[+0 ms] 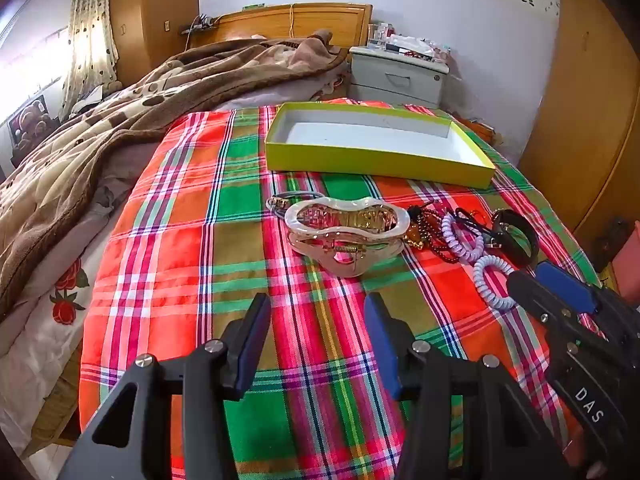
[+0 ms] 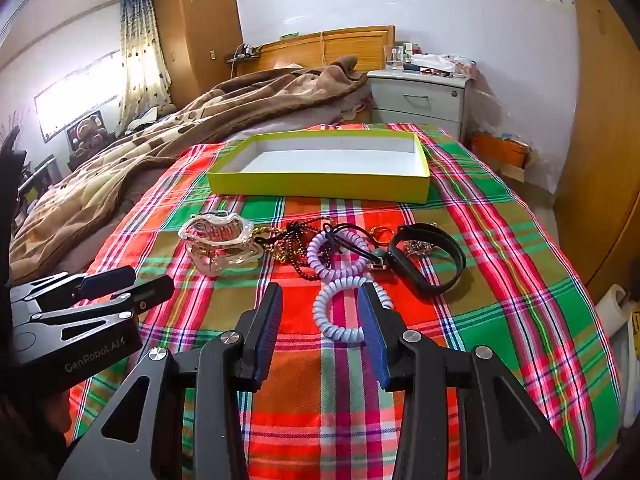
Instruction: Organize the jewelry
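Far left we note a brown blanket (image 2: pixel 168 128) heaped on the bed, beside the plaid cloth (image 1: pixel 168 240) that covers the near part.

Left gripper (image 1: pixel 318 308): jaws spread wide over bare plaid, nothing between them, tilted down toward the cloth. It sits near and a little left of the jewelry row.

On the far part of the cloth lies a yellow-green box (image 1: pixel 376 164), shallow, white inside, with nothing in it that we can see.

The jewelry lies in a row between box and grippers. Leftmost is a large clear hair claw (image 1: pixel 346 236), with a thin grey hair tie (image 1: pixel 280 200) just behind its left end. Next comes a tangle of dark and amber beads (image 2: pixel 292 248), touching the claw. Then a lilac coil tie (image 2: pixel 338 254), and near it, closer to us, a pale blue coil tie (image 2: pixel 344 308). Rightmost is a black band (image 2: pixel 432 260) in an open loop.

Right gripper (image 2: pixel 320 308): jaws partly open, held just over the pale blue coil tie. Its right finger hides part of the coil; we see no pinch and no lift, and the coil lies flat on the cloth.

Far right stands a white nightstand (image 2: pixel 420 96).
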Action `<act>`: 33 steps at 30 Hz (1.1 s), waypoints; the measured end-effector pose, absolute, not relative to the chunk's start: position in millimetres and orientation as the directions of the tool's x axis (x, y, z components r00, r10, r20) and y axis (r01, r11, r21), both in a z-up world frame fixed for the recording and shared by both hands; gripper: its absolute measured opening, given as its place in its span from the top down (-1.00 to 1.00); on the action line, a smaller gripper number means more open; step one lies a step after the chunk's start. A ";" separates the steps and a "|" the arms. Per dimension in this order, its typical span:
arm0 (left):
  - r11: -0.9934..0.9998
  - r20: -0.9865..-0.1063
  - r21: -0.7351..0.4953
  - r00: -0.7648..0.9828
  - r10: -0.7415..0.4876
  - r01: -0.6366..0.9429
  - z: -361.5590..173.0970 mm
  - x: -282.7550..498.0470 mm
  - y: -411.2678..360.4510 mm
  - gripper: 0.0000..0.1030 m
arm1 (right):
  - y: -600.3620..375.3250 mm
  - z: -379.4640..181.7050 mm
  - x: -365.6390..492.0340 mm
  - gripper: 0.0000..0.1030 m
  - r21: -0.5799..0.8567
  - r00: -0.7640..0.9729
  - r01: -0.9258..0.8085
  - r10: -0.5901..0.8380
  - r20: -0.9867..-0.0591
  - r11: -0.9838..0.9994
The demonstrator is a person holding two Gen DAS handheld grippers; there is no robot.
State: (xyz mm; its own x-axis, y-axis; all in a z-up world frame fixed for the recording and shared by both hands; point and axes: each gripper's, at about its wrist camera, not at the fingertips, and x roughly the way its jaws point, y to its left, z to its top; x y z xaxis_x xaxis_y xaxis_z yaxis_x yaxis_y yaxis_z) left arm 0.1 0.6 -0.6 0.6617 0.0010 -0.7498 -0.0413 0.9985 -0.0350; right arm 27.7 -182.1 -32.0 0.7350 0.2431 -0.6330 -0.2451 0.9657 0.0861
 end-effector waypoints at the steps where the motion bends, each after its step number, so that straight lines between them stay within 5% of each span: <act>1: 0.998 -0.751 -0.036 0.660 0.001 -0.042 -0.7 -0.2 0.6 0.02 | -182.0 -32.2 27.6 0.22 0.088 0.735 -0.246 0.244 -0.633 0.965; 33: 0.998 -0.758 -0.033 0.653 0.010 -0.053 -1.9 2.1 -0.3 0.02 | -185.2 -34.6 35.2 0.22 0.095 0.734 -0.227 0.234 -0.637 0.969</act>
State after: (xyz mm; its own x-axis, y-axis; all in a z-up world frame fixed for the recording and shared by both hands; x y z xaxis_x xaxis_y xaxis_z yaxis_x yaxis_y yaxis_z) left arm 2.1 -0.2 -1.9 0.6525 0.0099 -0.7577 -0.0531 0.9981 -0.0327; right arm 35.2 -185.2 -34.6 0.7343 0.2345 -0.6370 -0.2273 0.9692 0.0948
